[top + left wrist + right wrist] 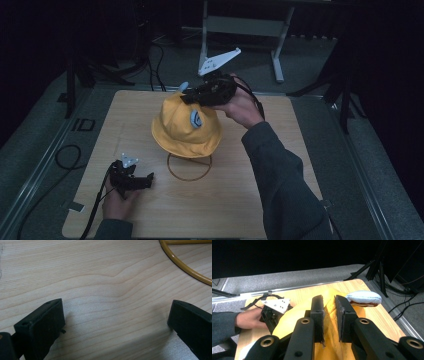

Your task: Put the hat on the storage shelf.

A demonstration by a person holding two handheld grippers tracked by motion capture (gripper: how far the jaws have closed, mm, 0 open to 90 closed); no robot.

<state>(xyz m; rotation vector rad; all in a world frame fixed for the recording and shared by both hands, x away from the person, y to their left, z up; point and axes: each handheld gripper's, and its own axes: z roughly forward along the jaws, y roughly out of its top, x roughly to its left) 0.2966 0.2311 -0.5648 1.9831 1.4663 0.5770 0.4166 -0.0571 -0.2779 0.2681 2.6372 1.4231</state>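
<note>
Yellow hat with pale blue ears at centre frame in the high view, above a yellow wire ring on the wooden table. Right gripper at upper centre, jaws pinched on a fold of fabric at the hat's crown. Left gripper at lower left, resting low on the table, jaws spread wide over bare wood, well apart from the hat.
</note>
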